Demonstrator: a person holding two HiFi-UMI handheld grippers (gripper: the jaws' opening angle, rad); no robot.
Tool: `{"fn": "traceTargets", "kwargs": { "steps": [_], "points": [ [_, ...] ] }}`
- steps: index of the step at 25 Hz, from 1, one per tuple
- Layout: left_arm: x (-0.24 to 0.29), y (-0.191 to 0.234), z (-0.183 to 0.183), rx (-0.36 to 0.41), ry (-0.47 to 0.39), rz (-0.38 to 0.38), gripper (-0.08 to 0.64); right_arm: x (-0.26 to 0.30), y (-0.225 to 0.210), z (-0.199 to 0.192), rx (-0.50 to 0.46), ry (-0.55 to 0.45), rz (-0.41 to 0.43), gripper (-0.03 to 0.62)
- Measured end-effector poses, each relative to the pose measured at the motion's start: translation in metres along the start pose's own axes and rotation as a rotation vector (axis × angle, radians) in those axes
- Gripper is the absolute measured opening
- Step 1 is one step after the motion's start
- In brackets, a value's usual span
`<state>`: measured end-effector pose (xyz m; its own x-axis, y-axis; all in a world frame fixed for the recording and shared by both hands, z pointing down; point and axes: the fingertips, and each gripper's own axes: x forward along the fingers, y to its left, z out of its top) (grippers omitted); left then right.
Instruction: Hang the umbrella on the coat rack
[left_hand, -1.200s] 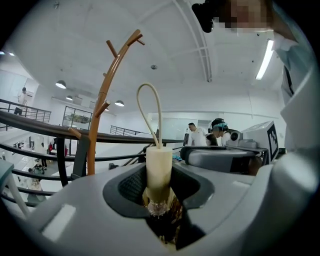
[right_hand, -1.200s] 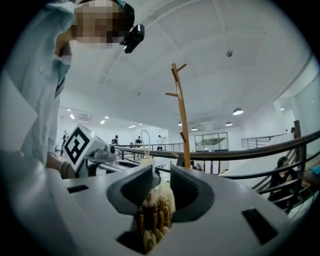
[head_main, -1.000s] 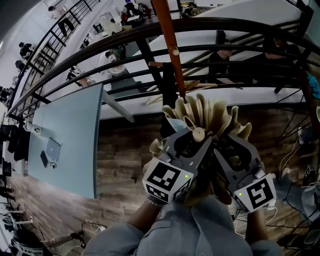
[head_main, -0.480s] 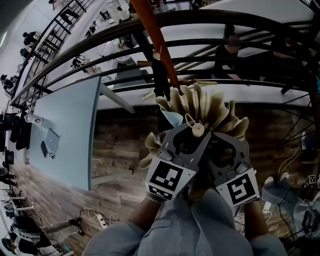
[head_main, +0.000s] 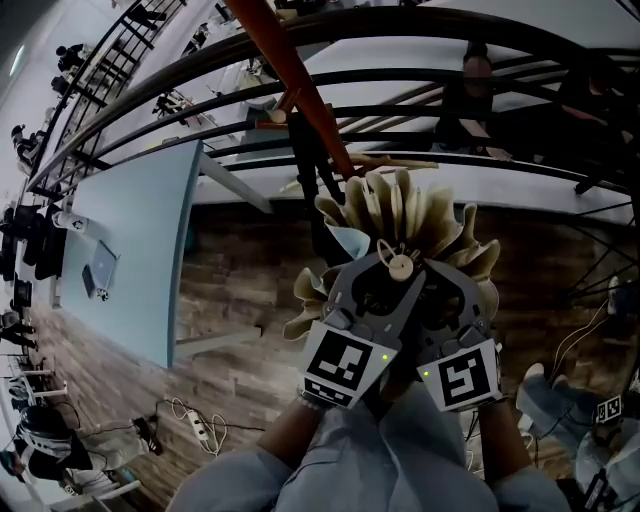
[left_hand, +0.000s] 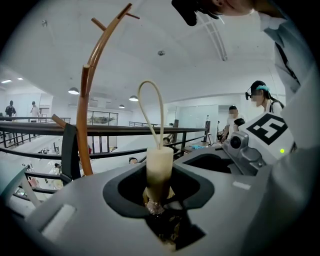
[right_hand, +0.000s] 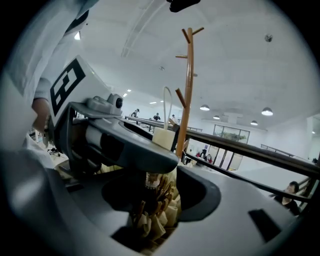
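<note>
my left claw (left_hand: 159, 195) clamps the folded beige fabric umbrella (head_main: 400, 215) by its handle, loop up toward the brown wooden coat rack (head_main: 300, 95) at eleven o'clock — my right claw (right_hand: 155, 210) is opening round the folds.

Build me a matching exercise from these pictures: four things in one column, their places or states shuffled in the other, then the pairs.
Things
1. folded beige fabric umbrella
2. tall reddish-brown wooden coat rack
3. pale blue rectangular table
4. cream cord loop

Places or states
A. stands on the wooden floor at the head view's left
B. sticks up from the end of the cream handle
C. clamped near its handle by the left claw
D. rises in front of the dark metal railing

Pairs: 1-C, 2-D, 3-A, 4-B
</note>
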<state>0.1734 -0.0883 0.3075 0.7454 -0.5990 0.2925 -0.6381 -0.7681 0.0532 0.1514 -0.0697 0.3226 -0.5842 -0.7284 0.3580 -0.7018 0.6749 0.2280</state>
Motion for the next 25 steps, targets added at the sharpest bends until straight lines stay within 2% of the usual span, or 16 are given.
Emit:
{"fn": "traceTargets", "kwargs": {
  "steps": [11, 18, 25],
  "points": [
    [0.036, 0.001, -0.022, -0.03, 0.02, -0.001, 0.138, 0.01, -0.021, -0.035, 0.016, 0.02, -0.014, 0.17],
    [0.064, 0.009, -0.048, -0.048, 0.033, -0.043, 0.138, 0.029, -0.031, -0.067, 0.021, 0.069, -0.033, 0.17],
    [0.089, 0.021, -0.079, -0.059, 0.052, -0.075, 0.138, 0.052, -0.038, -0.102, 0.08, 0.094, -0.079, 0.17]
  ]
}}
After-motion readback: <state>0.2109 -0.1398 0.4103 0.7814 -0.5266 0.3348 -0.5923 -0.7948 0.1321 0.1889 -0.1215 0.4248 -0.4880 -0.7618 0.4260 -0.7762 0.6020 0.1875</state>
